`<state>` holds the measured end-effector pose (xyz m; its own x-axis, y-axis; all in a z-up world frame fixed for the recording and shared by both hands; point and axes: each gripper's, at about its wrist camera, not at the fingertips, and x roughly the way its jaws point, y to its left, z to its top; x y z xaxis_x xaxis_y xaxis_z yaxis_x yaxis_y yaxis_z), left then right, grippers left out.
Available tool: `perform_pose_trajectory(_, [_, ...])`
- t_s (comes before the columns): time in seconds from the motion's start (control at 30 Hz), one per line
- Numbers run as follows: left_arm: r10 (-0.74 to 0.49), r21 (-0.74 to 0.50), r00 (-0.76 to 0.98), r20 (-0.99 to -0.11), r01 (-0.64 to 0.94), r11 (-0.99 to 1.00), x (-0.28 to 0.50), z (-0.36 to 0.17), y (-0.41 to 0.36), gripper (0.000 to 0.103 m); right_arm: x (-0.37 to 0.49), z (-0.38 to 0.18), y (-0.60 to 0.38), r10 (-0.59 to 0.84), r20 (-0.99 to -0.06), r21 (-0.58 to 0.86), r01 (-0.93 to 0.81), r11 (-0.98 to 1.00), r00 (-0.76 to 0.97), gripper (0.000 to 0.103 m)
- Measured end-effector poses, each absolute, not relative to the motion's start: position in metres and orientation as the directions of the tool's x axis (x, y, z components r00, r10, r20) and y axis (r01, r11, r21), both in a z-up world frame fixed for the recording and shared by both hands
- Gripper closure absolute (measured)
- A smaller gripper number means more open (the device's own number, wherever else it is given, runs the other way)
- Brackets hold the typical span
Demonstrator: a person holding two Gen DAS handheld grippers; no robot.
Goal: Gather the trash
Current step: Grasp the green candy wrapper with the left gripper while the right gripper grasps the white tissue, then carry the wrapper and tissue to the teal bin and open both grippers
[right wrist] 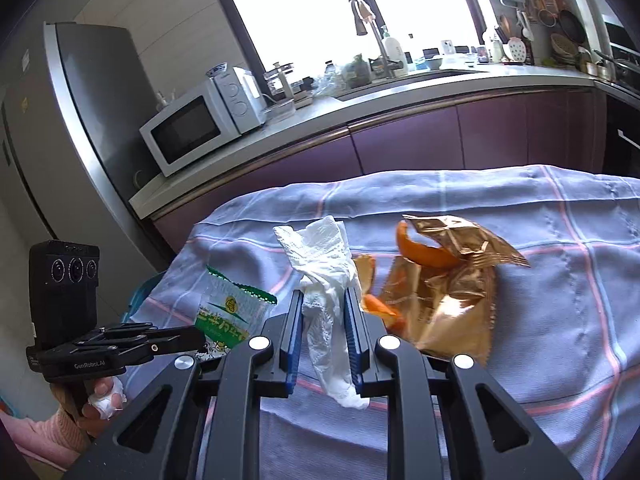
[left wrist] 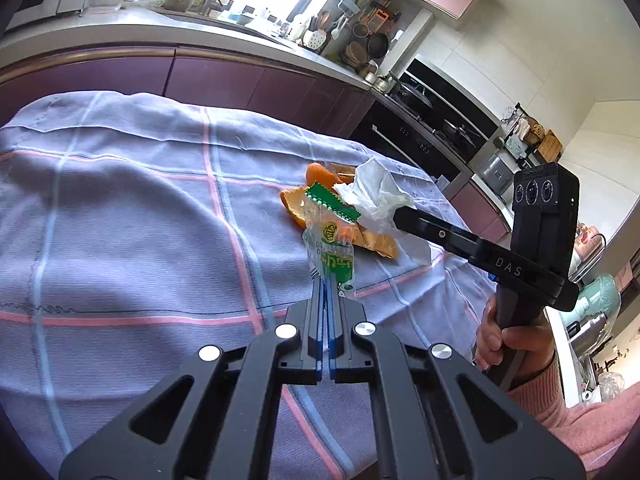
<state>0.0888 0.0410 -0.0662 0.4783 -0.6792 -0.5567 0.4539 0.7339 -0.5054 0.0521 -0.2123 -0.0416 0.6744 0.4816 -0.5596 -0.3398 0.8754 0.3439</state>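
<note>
My left gripper (left wrist: 325,280) is shut on a clear green-and-white snack wrapper (left wrist: 330,240) and holds it above the cloth; the wrapper also shows in the right wrist view (right wrist: 230,312). My right gripper (right wrist: 323,292) is shut on a crumpled white paper towel (right wrist: 320,268), which also shows in the left wrist view (left wrist: 376,196). Orange peel (right wrist: 424,254) and a shiny gold foil wrapper (right wrist: 452,292) lie on the cloth just right of the right gripper. In the left wrist view the peel (left wrist: 320,174) lies behind the held wrapper.
A lilac checked cloth (left wrist: 140,208) covers the table. Behind it runs a purple kitchen counter (right wrist: 460,136) with a microwave (right wrist: 192,132), a sink and utensils. A fridge (right wrist: 80,128) stands at the left. A stove (left wrist: 432,120) is at the right.
</note>
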Motion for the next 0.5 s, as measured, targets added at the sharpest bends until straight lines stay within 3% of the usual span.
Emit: perform_pose_trajectory(0.5, [-0.506, -0.473, 0.683, -0.527, 0.259, 0.842, 0.034, -0.039, 0.184, 0.101, 0.066, -0.024, -0.087, 0.681, -0.550, 0.353, -0.604, 0.714, 0.484, 0.084])
